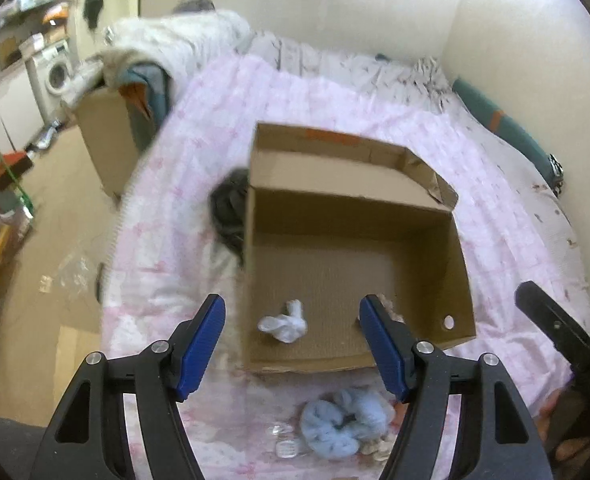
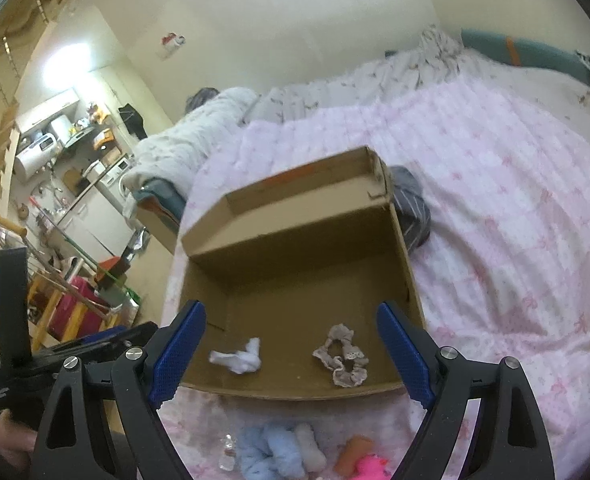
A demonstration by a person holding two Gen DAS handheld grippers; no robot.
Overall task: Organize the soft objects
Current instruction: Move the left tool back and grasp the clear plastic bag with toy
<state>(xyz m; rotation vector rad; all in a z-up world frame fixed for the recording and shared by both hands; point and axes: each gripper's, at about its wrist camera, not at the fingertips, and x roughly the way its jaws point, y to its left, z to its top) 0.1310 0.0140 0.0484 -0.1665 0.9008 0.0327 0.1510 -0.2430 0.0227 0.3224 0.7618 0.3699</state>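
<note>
Both my grippers hang wide open and empty above the near edge of the open brown cardboard box (image 2: pixel 295 280) on the pink quilted bed (image 2: pixel 515 220), which already holds a crumpled white cloth (image 2: pixel 239 357) and a beige lace scrunchie (image 2: pixel 341 354). The fluffy light-blue scrunchie (image 1: pixel 345 422) lies on the quilt just outside the box's near wall, below and between the fingers of my left gripper (image 1: pixel 293 344), its length running roughly across my jaws. My right gripper (image 2: pixel 291 354) sees it lower left, so I judge the left nearer.
</note>
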